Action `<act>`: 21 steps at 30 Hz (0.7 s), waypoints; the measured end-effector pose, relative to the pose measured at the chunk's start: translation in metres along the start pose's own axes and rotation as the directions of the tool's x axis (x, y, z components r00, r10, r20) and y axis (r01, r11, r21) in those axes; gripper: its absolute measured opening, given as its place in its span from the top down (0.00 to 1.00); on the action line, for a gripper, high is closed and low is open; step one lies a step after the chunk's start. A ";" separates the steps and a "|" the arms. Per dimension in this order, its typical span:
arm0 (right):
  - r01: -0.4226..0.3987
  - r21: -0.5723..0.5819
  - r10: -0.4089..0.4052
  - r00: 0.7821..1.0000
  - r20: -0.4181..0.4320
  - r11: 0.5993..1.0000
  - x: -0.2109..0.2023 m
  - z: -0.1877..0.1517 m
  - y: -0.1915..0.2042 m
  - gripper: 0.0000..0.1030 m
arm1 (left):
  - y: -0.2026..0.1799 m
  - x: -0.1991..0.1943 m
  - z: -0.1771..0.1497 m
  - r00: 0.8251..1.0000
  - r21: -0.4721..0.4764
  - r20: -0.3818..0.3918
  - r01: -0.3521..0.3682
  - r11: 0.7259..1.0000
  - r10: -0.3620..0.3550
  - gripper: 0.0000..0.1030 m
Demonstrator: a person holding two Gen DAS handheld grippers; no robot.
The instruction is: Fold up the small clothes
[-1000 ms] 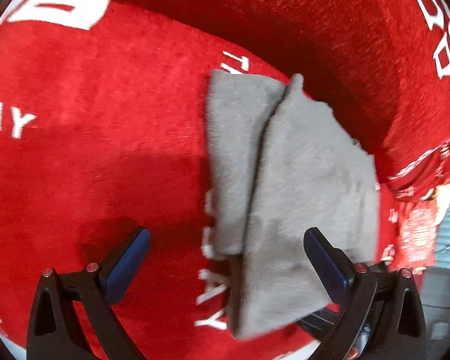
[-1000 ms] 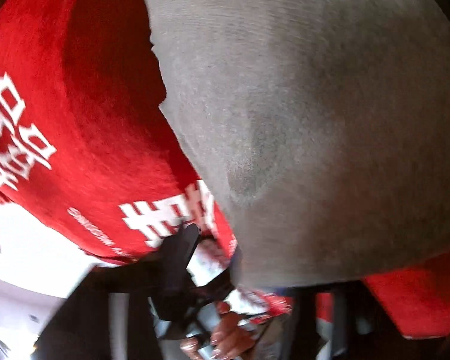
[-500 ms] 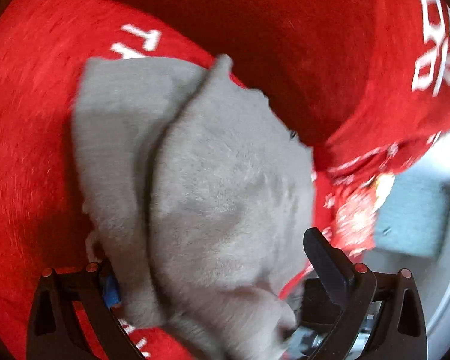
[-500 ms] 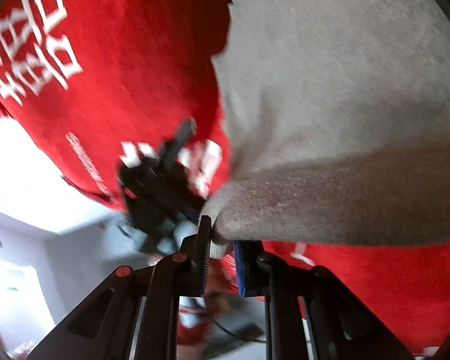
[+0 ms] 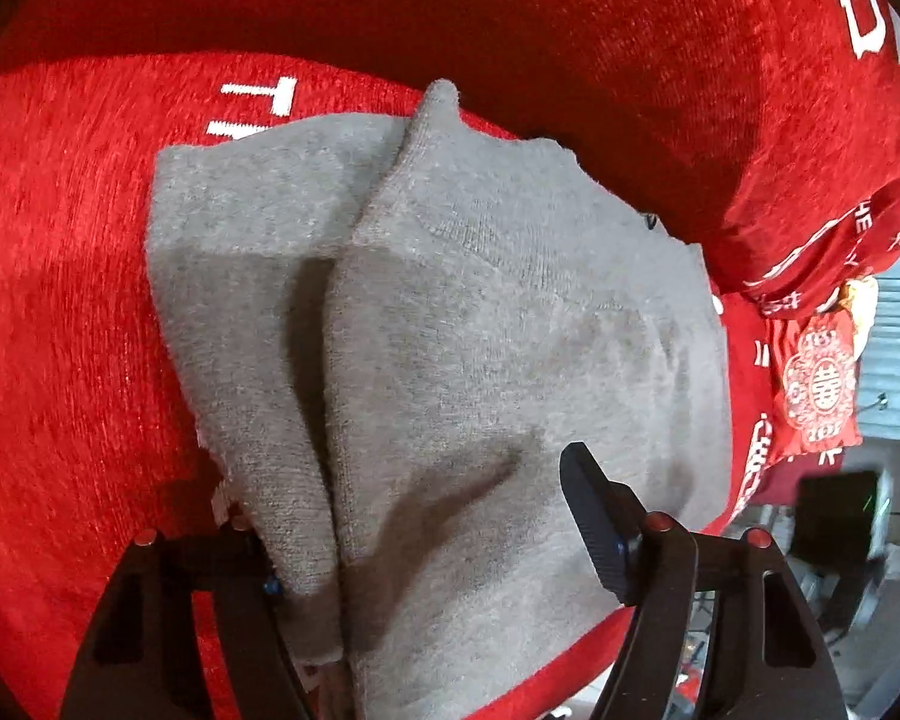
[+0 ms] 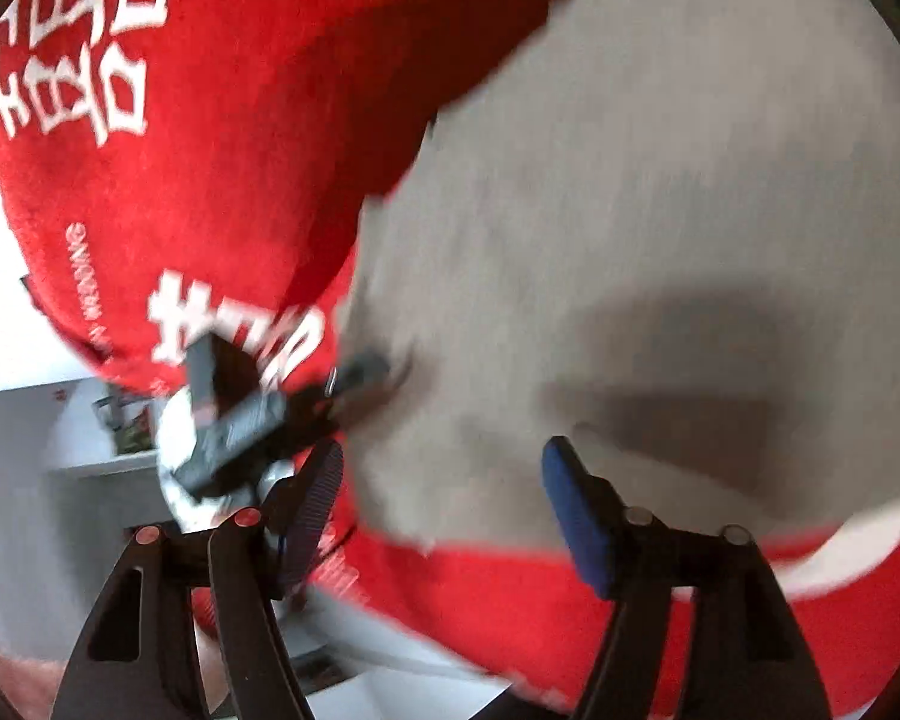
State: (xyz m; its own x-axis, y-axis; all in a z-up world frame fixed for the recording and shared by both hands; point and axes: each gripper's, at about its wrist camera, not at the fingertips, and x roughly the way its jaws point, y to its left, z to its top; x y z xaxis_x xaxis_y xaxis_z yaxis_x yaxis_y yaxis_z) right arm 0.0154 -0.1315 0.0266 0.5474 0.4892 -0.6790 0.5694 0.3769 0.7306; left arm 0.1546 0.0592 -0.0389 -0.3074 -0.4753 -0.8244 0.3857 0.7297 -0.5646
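Observation:
A small grey knitted garment [image 5: 450,330] lies folded in overlapping layers on a red cloth with white lettering [image 5: 60,300]. My left gripper [image 5: 426,534] is open, its jaws straddling the garment's near edge; the left finger is partly hidden under the fabric. In the right wrist view the grey garment [image 6: 660,210] fills the upper right, blurred by motion. My right gripper [image 6: 444,498] is open and empty at the garment's near edge. The other gripper [image 6: 252,414] shows as a dark blur to its left.
The red cloth [image 6: 180,180] drapes over an edge in both views. A red printed tag [image 5: 819,390] hangs at the right. Beyond the edge are a grey floor and a dark object [image 5: 834,516].
My right gripper has let go of the garment's edge and opened. My left gripper has moved in, so the grey fabric now lies between its jaws. The garment has settled flatter.

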 end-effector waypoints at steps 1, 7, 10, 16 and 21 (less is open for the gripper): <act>0.009 -0.005 -0.009 1.000 0.008 1.000 -0.001 0.009 -0.001 0.74 | -0.002 0.001 0.000 1.000 0.002 0.002 -0.010 1.000 0.010 0.28; 0.117 -0.034 -0.119 0.991 -0.061 0.993 0.037 0.038 -0.024 0.89 | -0.001 0.003 0.003 0.996 -0.034 0.028 -0.087 0.996 0.088 0.85; 0.035 0.005 -0.035 0.998 -0.057 0.999 0.034 0.033 -0.032 0.89 | 0.003 -0.007 0.001 0.998 -0.083 0.066 -0.003 0.997 0.009 0.85; -0.069 0.047 0.074 0.992 -0.105 0.997 0.020 0.027 -0.053 0.85 | -0.056 -0.026 0.001 0.985 0.003 0.135 0.112 0.994 -0.111 0.85; -0.146 0.087 0.152 0.986 -0.067 0.985 -0.028 0.037 -0.079 0.85 | -0.140 -0.025 0.014 0.971 0.112 0.144 0.175 0.978 -0.190 0.85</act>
State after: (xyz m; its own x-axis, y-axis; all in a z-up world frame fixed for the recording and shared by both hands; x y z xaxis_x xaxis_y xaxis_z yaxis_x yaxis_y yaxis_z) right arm -0.0224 -0.2040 -0.0145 0.5852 0.5927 -0.5534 0.5343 0.2316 0.8130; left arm 0.1204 -0.0379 0.0598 -0.2467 -0.6710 -0.6992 0.4209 0.5757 -0.7010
